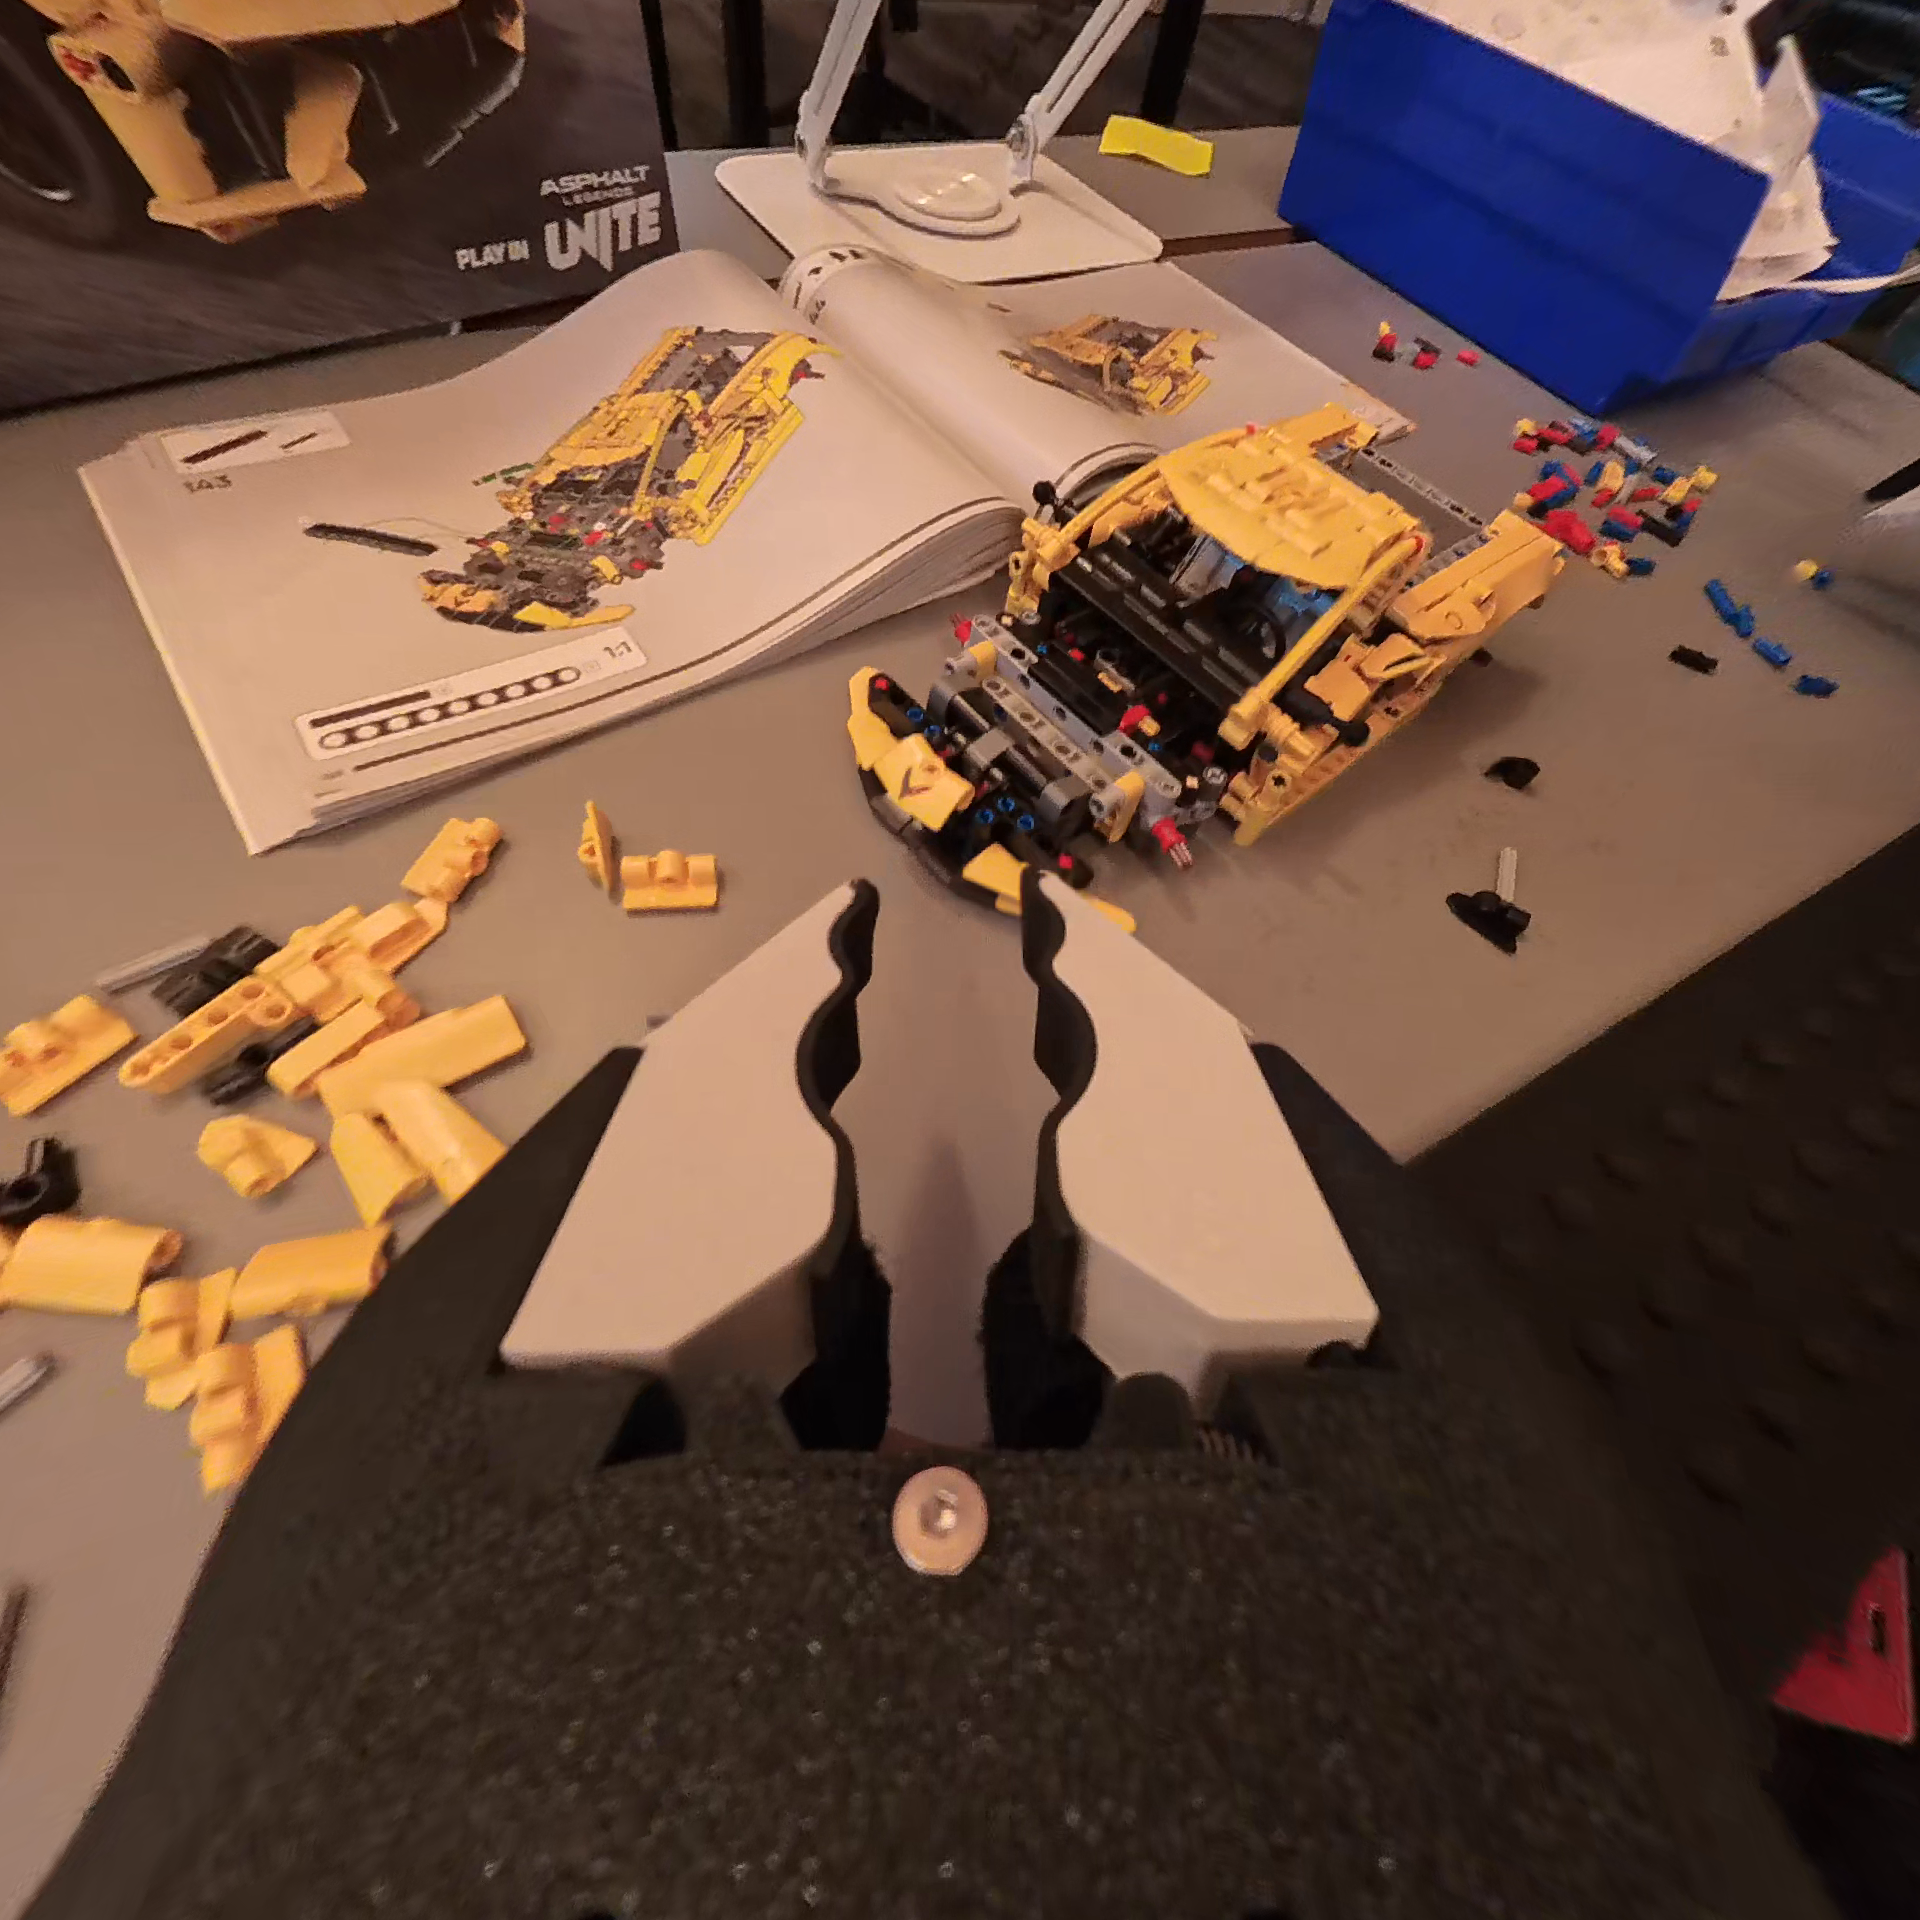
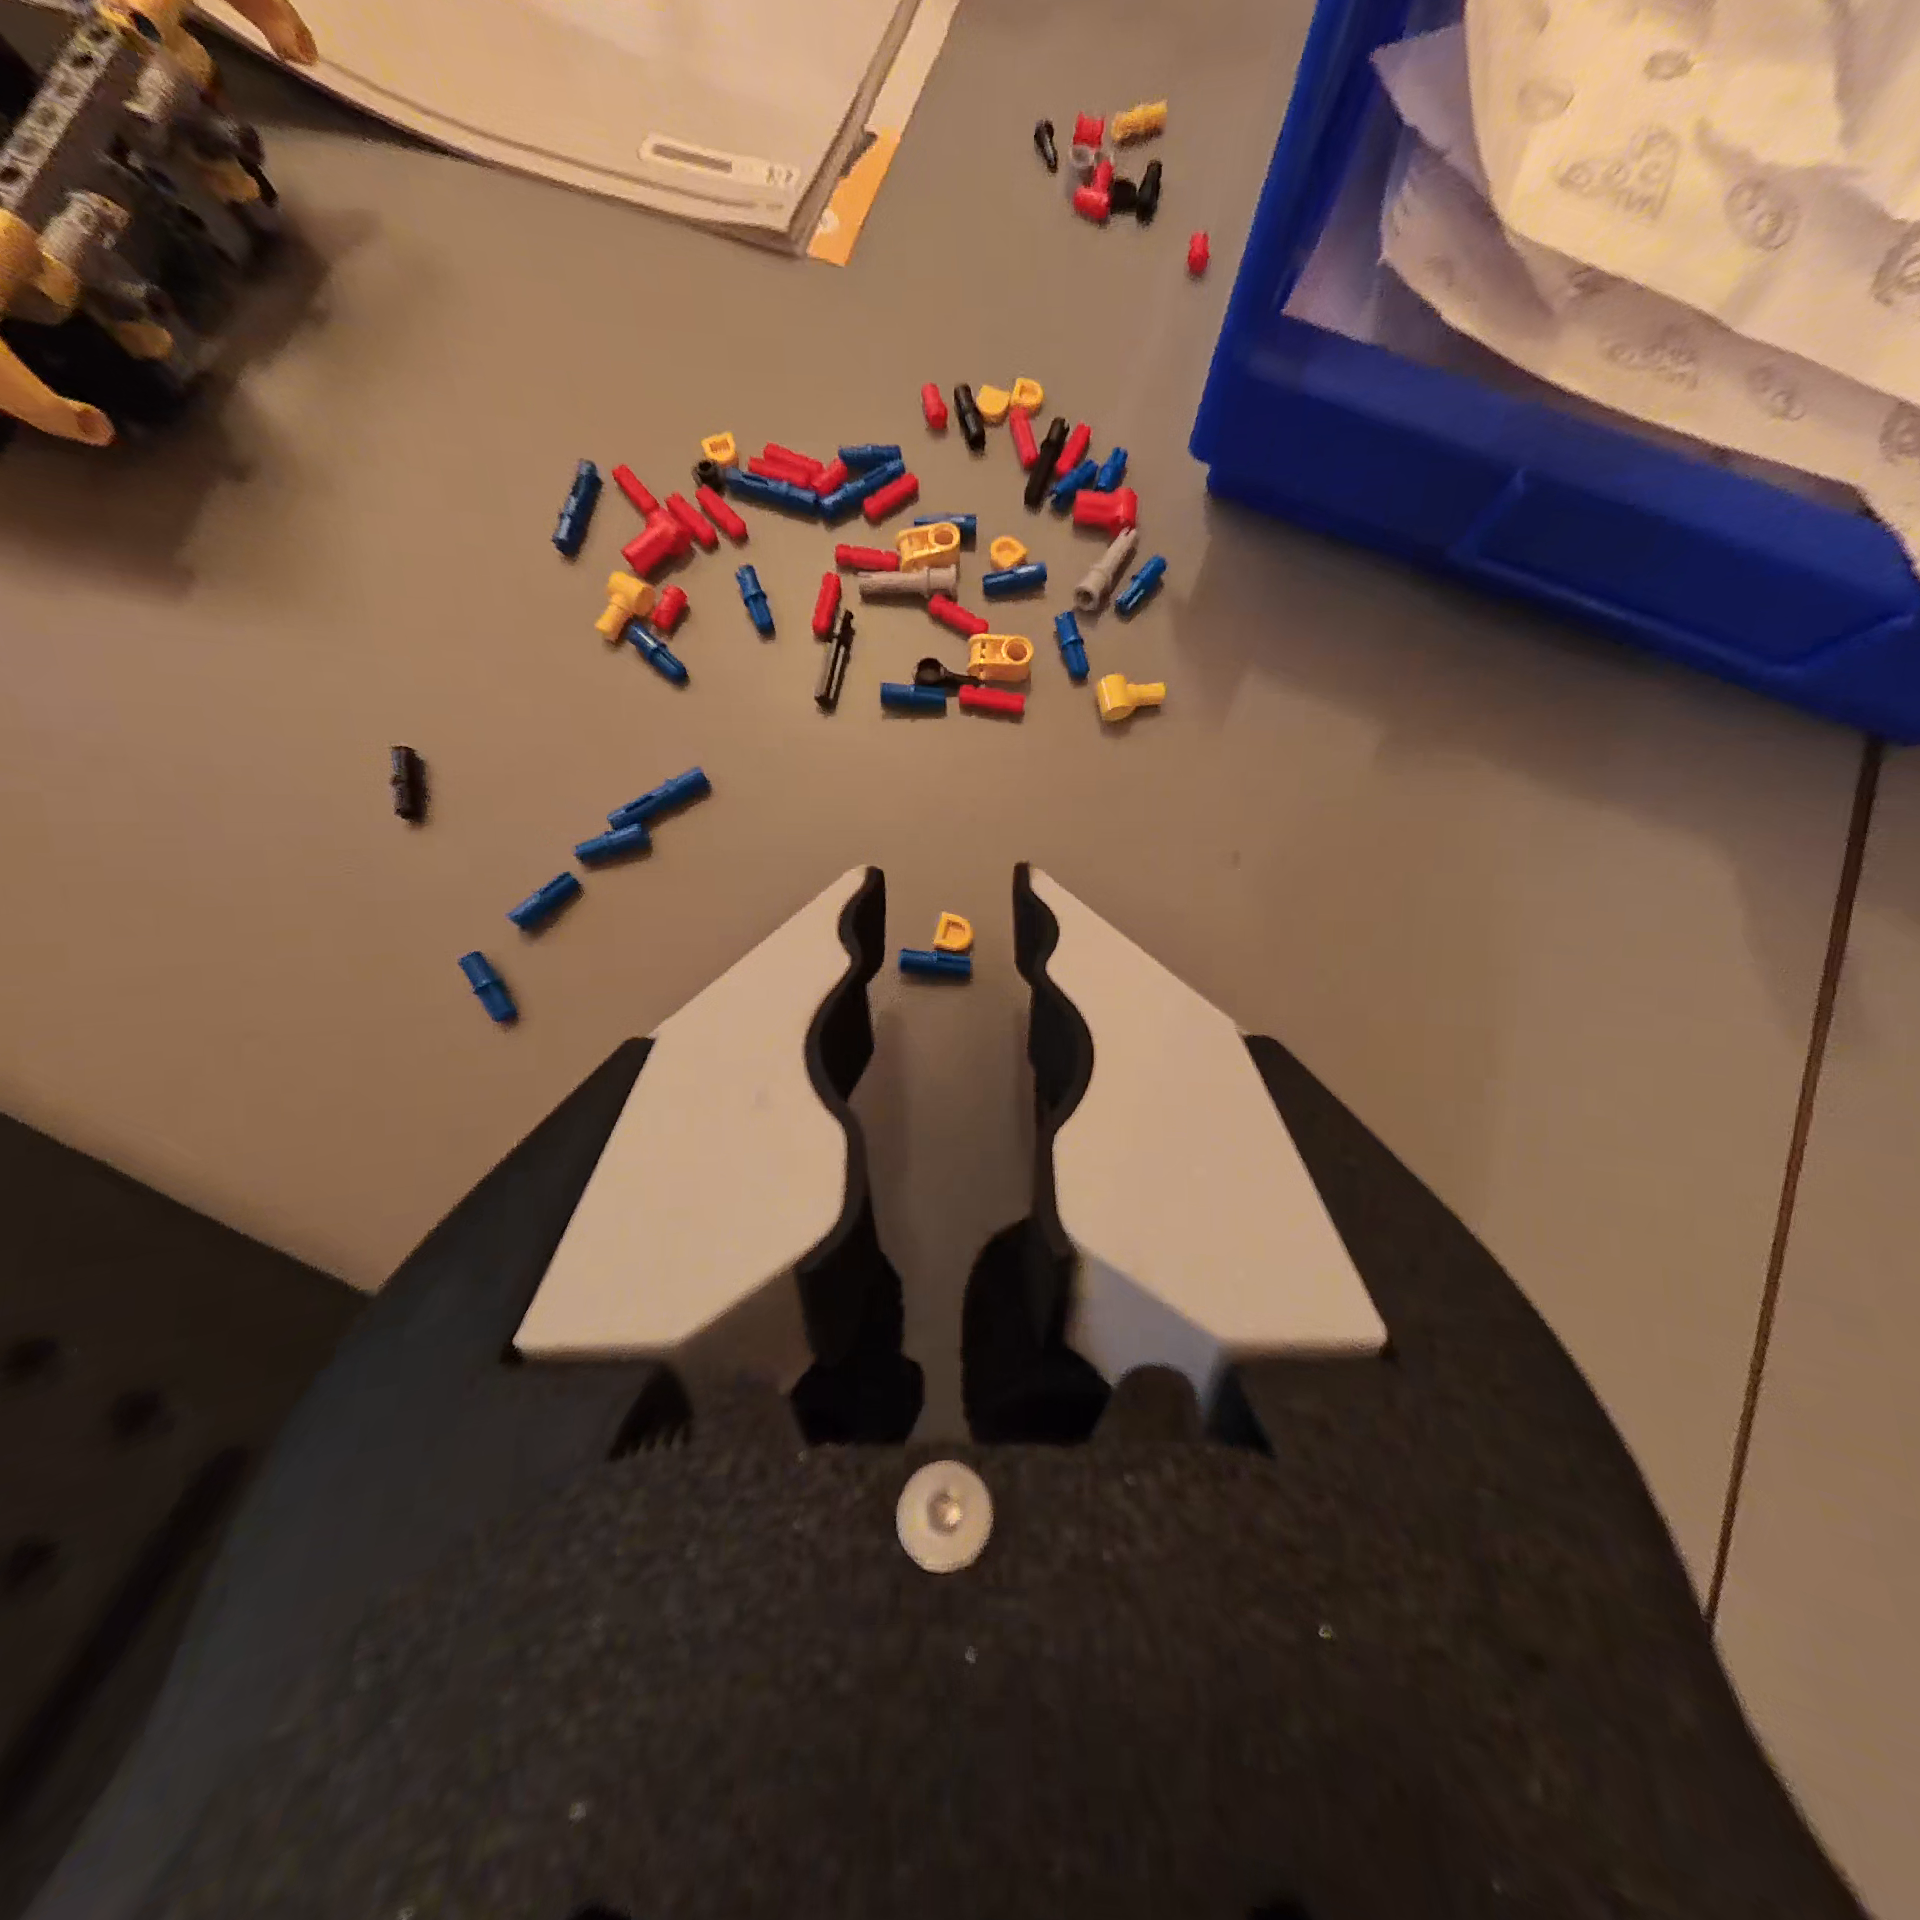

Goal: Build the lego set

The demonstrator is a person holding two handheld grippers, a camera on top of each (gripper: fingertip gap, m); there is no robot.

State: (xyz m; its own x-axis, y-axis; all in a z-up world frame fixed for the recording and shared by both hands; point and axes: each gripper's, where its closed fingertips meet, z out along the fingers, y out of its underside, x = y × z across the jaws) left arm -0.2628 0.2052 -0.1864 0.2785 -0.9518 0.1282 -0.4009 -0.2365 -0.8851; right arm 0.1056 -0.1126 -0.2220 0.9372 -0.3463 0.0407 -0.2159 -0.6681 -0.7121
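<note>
A half-built yellow and black lego car (image 1: pixel 1226 644) lies on the grey table ahead of my left gripper (image 1: pixel 948 899), which is open and empty just short of the car's front. Loose yellow panels (image 1: pixel 343 1049) lie to its left. The open instruction book (image 1: pixel 582 520) lies behind. My right gripper (image 2: pixel 948 883) is open and empty above the table; a blue pin (image 2: pixel 935 964) and a small yellow piece (image 2: pixel 954 930) lie on the table between its fingertips. A scatter of red, blue, black and yellow pins (image 2: pixel 883 551) lies ahead. The car's edge (image 2: pixel 94 229) shows at top left.
A blue bin (image 2: pixel 1558 520) with white paper stands at the right, also in the left wrist view (image 1: pixel 1538 208). The set's box (image 1: pixel 312 156) and a white lamp base (image 1: pixel 935 208) stand at the back. Black parts (image 1: pixel 1491 914) lie right of the car. The left gripper's tips are roughly 50 cm from the right gripper's.
</note>
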